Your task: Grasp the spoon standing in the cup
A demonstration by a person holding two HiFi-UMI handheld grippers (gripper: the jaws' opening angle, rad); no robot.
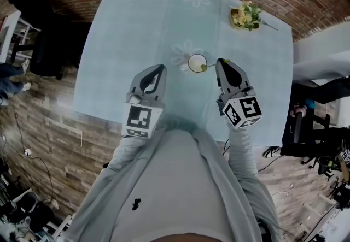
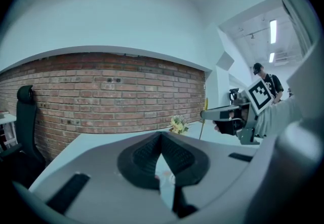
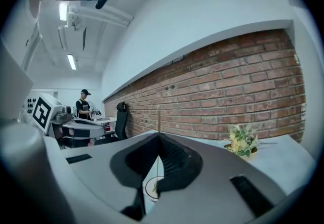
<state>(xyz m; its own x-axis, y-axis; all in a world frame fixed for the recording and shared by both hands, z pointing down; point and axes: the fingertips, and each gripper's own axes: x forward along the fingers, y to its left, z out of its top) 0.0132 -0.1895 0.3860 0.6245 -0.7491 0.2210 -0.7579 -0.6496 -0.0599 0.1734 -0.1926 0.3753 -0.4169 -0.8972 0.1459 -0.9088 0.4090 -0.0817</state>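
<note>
A white cup stands mid-table on the pale blue tablecloth. A thin spoon leans out of it to the right. My right gripper is shut on the spoon's handle just right of the cup. In the right gripper view the handle rises straight up between the closed jaws, with the cup below them. My left gripper hovers just left of the cup, shut with nothing in it. The left gripper view shows its jaws meeting, and the right gripper with the spoon beyond.
A small pot of yellow flowers sits near the table's far right corner. A brick wall runs behind the table. A black office chair stands at the table's left end, and a person stands farther off.
</note>
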